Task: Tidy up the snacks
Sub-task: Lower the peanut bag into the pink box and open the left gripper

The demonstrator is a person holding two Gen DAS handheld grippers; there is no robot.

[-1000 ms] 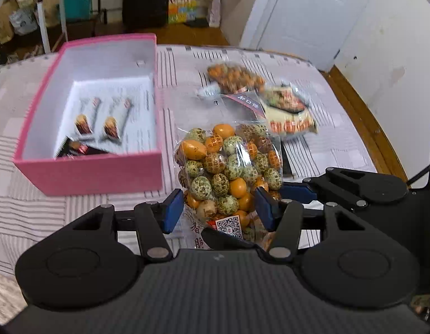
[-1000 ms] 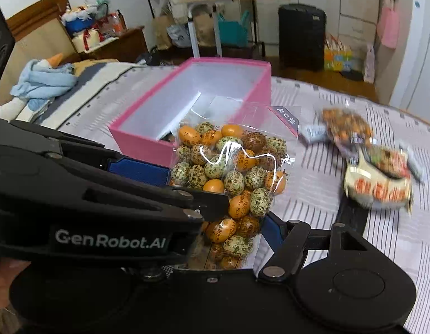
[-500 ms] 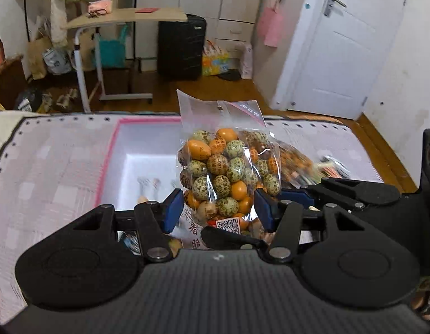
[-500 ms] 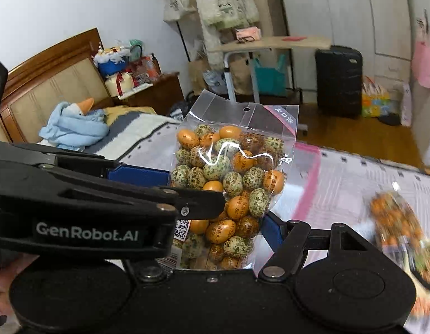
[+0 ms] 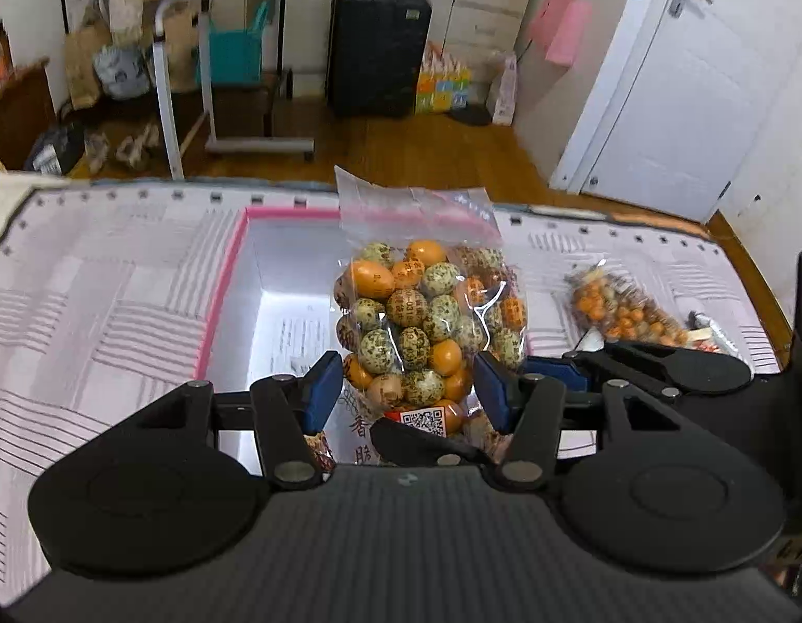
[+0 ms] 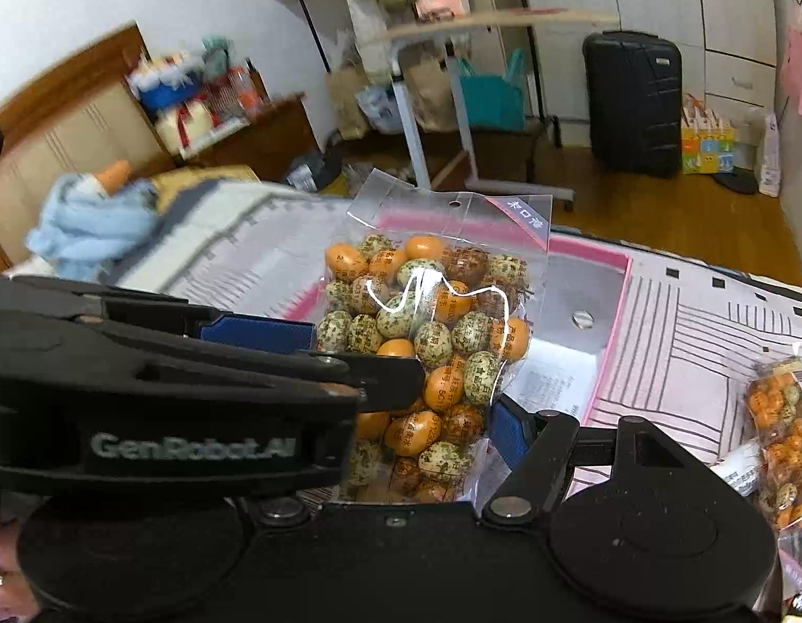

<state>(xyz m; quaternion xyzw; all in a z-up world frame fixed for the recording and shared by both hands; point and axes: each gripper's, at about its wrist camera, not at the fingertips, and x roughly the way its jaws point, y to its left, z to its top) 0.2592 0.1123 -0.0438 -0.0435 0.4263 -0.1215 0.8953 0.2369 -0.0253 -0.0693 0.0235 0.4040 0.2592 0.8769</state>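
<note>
A clear bag of orange and speckled egg-shaped snacks (image 5: 426, 327) stands upright between both grippers, held above the open pink box (image 5: 229, 270). My left gripper (image 5: 408, 389) is shut on the bag's lower part. My right gripper (image 6: 406, 379) is shut on the same bag (image 6: 426, 332) from the other side; the pink box (image 6: 616, 306) lies behind it. The box floor shows only a printed paper sheet here; its near part is hidden by the bag and grippers.
A second bag of small orange snacks (image 5: 619, 306) lies on the striped tablecloth right of the box, also in the right wrist view (image 6: 779, 425). Beyond the table stand a black suitcase (image 5: 377, 52), a rolling side table (image 5: 234, 62) and a white door (image 5: 676, 83).
Both grippers have carried the bag forward and lower over the pink box. The view has tipped down, so more of the tablecloth and box interior shows. The grip is unchanged.
</note>
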